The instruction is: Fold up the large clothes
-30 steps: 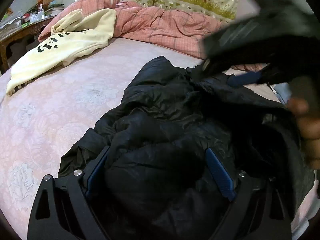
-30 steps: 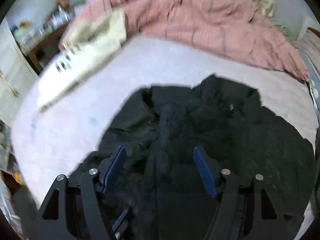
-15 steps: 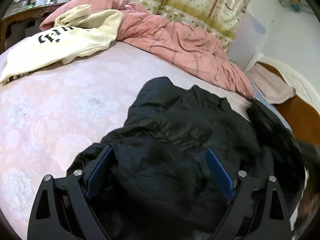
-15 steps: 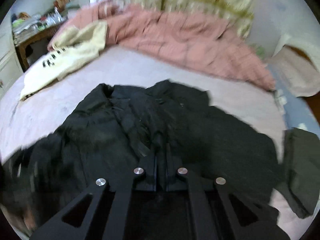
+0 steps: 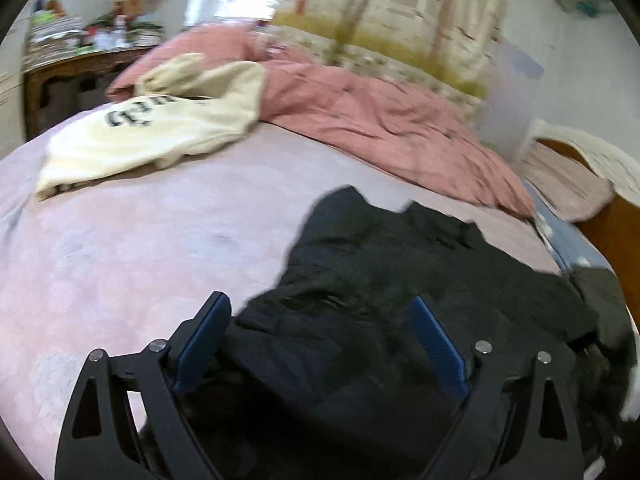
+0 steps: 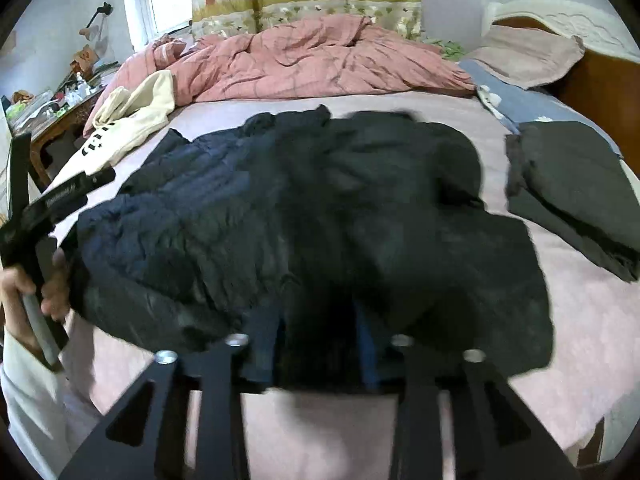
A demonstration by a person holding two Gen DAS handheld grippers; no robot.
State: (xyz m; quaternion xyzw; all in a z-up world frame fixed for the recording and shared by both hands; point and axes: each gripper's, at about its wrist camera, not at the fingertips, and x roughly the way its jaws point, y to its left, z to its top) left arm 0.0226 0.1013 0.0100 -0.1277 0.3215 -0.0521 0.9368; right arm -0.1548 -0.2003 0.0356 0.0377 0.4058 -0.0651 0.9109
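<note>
Here, I am holding the left gripper (image 5: 320,344) with fingers spread over the jacket (image 6: 312,216) on the bed (image 5: 140,240); right gripper (image 6: 320,344) fingers are pinching its hem.

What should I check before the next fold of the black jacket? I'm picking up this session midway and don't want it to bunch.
1. Right gripper has the black jacket: ok, near hem sits between its narrowed fingers.
2. Left gripper has fabric: not ok, fingers spread wide with jacket lying between them, not pinched.
3. Jacket lies flat: not ok, rumpled and bunched across the middle.
4. Landing space on the pink bedsheet: ok, bare sheet to the jacket's left.
5. Cream sweatshirt out of the way: ok, apart from the jacket.
6. Folded dark garment out of the way: ok, a strip of sheet separates them.
</note>
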